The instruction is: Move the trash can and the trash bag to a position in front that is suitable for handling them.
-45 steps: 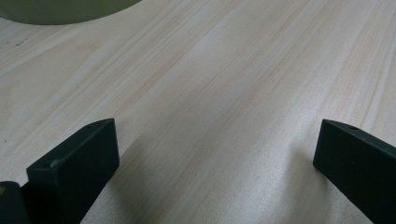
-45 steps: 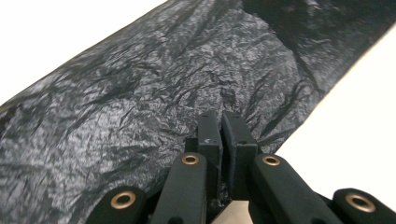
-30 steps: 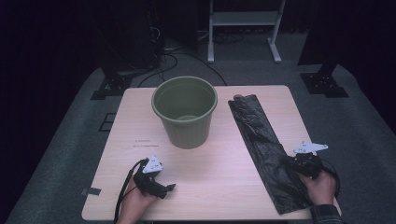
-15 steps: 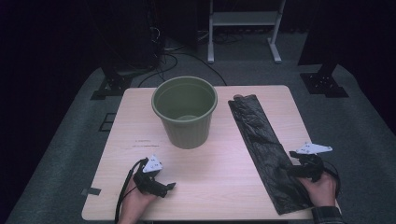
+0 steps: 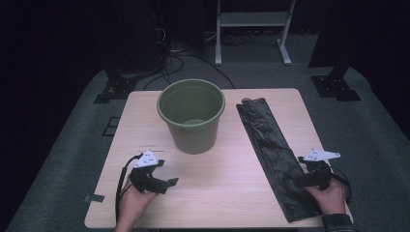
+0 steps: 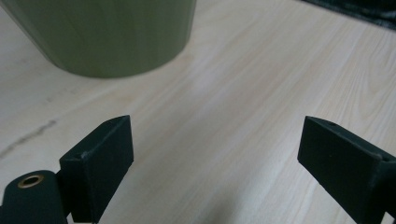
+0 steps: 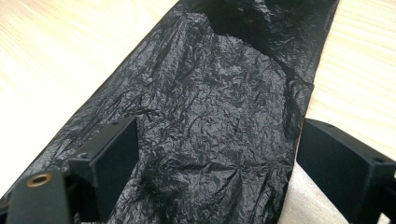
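A green plastic bin [image 5: 191, 113] stands upright and empty at the table's middle back. A black plastic bag [image 5: 270, 145] lies flat in a long strip down the right side. My right gripper [image 5: 293, 180] is over the bag's near end. Its jaws have just been opening, and the crinkled bag [image 7: 219, 93] lies between them [image 7: 217, 130] without being pinched. My left gripper [image 5: 169, 183] is held at the front left, pointing toward the bin [image 6: 102, 32]. Its jaws [image 6: 215, 135] have just been closing slightly, still wide apart with nothing between them.
The light wooden table [image 5: 222, 193] has its front edge close to both hands. Bare wood [image 6: 233, 93] lies between the bin and the bag. Beyond the table, on the grey floor, are a white stand's legs [image 5: 251, 48], cables and dark equipment bases [image 5: 336, 87].
The left gripper has lifted a little off the table. The right hand has stayed over the bag's near end.
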`<action>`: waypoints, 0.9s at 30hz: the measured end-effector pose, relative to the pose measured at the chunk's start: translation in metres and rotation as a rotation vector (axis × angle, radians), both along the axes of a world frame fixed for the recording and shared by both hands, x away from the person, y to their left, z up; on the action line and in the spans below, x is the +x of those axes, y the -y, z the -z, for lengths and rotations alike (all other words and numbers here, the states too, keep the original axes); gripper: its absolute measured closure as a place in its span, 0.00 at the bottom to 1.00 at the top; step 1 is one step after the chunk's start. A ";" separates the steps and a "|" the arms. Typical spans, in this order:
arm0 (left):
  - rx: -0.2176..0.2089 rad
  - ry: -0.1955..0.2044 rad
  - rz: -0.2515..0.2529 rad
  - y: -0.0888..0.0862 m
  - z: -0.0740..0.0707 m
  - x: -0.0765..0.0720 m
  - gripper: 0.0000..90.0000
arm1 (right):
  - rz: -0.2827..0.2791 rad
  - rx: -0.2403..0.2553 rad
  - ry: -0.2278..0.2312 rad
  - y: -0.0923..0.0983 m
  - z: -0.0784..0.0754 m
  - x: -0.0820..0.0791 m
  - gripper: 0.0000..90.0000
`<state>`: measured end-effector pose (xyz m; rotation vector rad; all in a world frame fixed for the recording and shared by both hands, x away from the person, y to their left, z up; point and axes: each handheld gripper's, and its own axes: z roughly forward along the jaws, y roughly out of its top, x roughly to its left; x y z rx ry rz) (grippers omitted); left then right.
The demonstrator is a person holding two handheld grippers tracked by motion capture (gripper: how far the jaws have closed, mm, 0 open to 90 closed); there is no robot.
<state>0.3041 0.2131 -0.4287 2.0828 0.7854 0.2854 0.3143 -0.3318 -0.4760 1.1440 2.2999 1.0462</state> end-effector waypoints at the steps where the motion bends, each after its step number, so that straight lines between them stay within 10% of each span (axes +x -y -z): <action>1: 0.000 0.000 0.000 0.000 0.000 0.000 0.10 | 0.000 0.000 0.000 0.000 0.000 0.000 0.13; 27: -0.068 0.017 -0.026 -0.001 -0.103 0.051 0.10 | 0.005 -0.027 -0.001 0.000 0.000 -0.001 0.14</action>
